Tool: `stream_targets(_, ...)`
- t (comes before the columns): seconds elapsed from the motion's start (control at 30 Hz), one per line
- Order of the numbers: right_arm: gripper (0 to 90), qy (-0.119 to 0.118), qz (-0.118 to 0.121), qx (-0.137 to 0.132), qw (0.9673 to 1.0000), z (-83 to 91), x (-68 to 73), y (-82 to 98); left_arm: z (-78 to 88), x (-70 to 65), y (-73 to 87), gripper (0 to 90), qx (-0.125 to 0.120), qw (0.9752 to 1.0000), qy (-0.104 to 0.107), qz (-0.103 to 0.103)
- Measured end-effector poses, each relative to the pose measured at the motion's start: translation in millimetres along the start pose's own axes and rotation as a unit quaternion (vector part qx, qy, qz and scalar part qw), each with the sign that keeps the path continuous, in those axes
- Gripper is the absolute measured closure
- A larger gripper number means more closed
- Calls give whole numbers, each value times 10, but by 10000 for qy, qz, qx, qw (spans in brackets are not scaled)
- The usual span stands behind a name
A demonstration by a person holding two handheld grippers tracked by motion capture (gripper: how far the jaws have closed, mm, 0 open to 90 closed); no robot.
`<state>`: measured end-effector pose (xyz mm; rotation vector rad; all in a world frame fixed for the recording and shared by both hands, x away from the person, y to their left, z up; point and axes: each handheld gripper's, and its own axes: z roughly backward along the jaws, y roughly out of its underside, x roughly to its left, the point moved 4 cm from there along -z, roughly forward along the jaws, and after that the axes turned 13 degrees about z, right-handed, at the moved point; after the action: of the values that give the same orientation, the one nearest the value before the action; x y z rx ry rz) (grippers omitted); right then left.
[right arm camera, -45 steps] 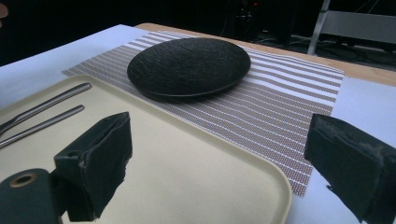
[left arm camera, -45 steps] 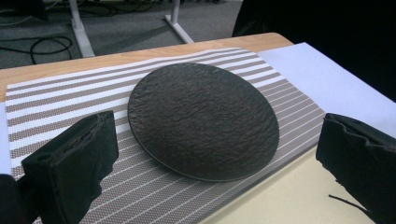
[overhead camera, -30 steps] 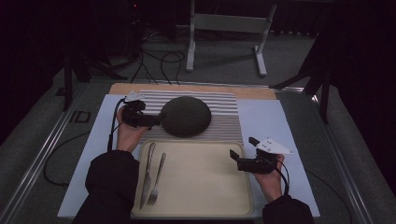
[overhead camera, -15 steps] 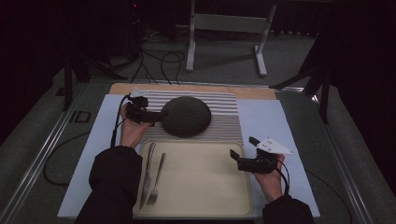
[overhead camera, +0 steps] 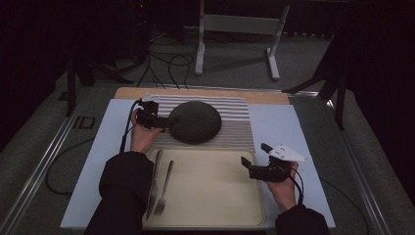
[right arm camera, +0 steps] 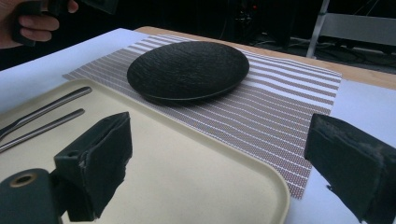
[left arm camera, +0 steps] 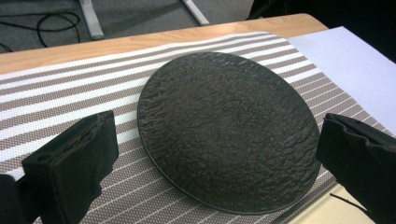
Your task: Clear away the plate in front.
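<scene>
A dark, rough-textured round plate (overhead camera: 195, 122) (left arm camera: 229, 130) (right arm camera: 187, 70) lies on a brown-and-white striped placemat (overhead camera: 235, 129) (left arm camera: 60, 98) (right arm camera: 280, 107). My left gripper (overhead camera: 164, 122) (left arm camera: 215, 140) is at the plate's left rim, open, with its jaws spread wide either side of the plate's near edge and not touching it. My right gripper (overhead camera: 247, 164) (right arm camera: 224, 158) hovers open over the right edge of a cream tray (overhead camera: 210, 196) (right arm camera: 187, 186), with nothing between its jaws.
A knife (overhead camera: 154, 181) (right arm camera: 46, 105) and a fork (overhead camera: 164, 188) (right arm camera: 42, 128) lie side by side on the tray's left part. A pale sheet (overhead camera: 279, 127) covers the table under the placemat and tray. A metal stand (overhead camera: 235, 24) and cables are on the floor beyond the table.
My left hand and gripper have shifted slightly toward the far side of the table beside the plate. The plate, tray and right gripper have stayed put.
</scene>
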<state>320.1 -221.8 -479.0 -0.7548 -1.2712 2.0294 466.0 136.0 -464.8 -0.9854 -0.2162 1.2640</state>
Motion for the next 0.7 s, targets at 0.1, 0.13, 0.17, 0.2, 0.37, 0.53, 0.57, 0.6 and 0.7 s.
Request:
stream_targets(0.1, 77, -4, 7, -3, 10000, 0, 1, -1, -42, 8, 13, 0, 38, 10000, 9, 28)
stream_targets(0.13, 77, -4, 6, -2, 10000, 0, 1, -1, -70, 16, 24, 0, 77, 10000, -13, 31)
stream_targets(0.17, 77, -2, -2, -2, 10000, 1, 0, -1, -94, 20, 34, 0, 111, 9999, -23, 31)
stream_targets(0.2, 77, 3, 6, -6, 10000, 0, -2, -1, -111, 26, 41, 0, 143, 9999, -43, 28)
stream_targets(0.37, 77, 9, 3, -4, 10000, 3, -7, -2, -200, 50, 78, 0, 259, 9996, -126, -7)
stream_targets(0.53, 77, 41, -17, -25, 10000, 8, -27, 0, -269, 84, 128, 0, 434, 9989, -178, -14)
stream_targets(0.57, 77, 41, -17, -25, 10000, 8, -27, 0, -269, 84, 128, 0, 434, 9989, -178, -14)
stream_targets(0.6, 77, 29, -5, -27, 10000, 7, -22, -2, -290, 92, 131, 0, 458, 9988, -132, 70)
stream_targets(0.7, 77, 22, -20, -25, 10000, 6, -16, -4, -316, 96, 138, 0, 466, 9988, -104, 134)
